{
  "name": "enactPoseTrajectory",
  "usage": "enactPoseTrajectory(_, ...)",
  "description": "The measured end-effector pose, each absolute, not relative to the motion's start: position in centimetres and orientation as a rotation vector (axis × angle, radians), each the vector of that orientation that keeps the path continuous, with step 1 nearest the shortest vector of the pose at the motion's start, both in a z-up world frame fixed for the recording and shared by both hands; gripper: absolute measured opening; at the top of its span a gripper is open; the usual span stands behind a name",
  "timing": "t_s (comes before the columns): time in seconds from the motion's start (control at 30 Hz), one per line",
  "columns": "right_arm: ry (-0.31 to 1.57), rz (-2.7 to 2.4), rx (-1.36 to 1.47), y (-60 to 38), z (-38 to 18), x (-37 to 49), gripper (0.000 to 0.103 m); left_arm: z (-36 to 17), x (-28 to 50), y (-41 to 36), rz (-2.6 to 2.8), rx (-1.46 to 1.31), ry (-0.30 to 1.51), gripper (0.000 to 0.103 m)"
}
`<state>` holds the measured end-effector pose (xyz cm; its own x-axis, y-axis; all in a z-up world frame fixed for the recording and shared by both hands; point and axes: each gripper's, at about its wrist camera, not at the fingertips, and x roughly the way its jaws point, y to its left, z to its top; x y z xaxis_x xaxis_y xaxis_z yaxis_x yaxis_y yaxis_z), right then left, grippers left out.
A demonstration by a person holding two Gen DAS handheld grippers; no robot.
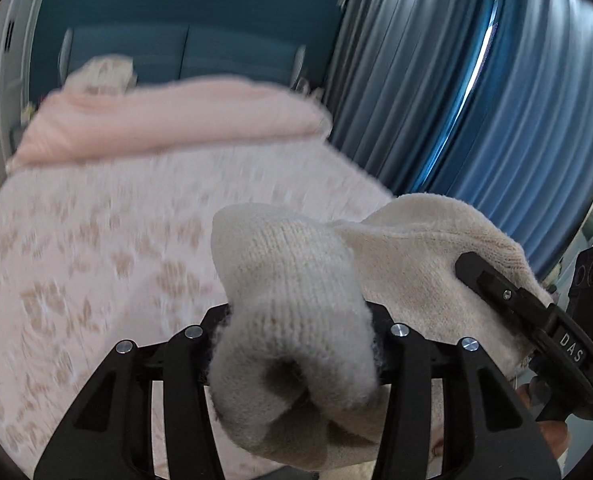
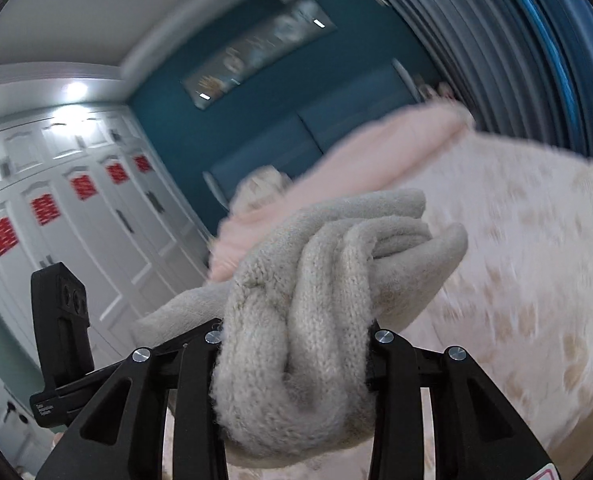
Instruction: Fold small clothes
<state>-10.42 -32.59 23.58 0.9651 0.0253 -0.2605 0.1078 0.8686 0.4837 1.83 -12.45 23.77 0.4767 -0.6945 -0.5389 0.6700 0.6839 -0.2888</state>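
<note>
The left gripper (image 1: 296, 344) is clamped on a bunched cream knit garment (image 1: 292, 280), lifted above the bed (image 1: 96, 260). The right gripper (image 2: 296, 344) is clamped on another bunch of it. A pink blanket (image 1: 168, 120) lies along the bed's far edge by the curtain (image 1: 496, 100).

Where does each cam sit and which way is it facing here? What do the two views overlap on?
Left wrist: on the left gripper, facing along its fingers over a patterned bed toward blue curtains; shows its own fingers clamped on a cream knit garment, plus the right gripper.
Right wrist: on the right gripper, facing white wardrobe doors and a teal wall; own fingers clamp the garment.
Shared: garment, bed, pink blanket.
</note>
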Motion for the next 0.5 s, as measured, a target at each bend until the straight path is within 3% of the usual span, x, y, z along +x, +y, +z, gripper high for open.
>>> enactPoseTrajectory(0.33,0.028,0.179,0.341,-23.2,34.0,-7.4,0.033,34.6,1.5,-0.8,-0.774,-0.126,0.370,0.046)
enactPoseTrajectory(0.43,0.048,0.227,0.361,-21.1,33.1,-4.8,0.034,35.6,2.5,3.0,-0.721,-0.100,0.301,0.047)
enactPoseTrajectory(0.5,0.129,0.229,0.412,-20.4,29.6,-2.1,0.034,34.3,3.7,4.7,-0.686,-0.087,0.313,0.049)
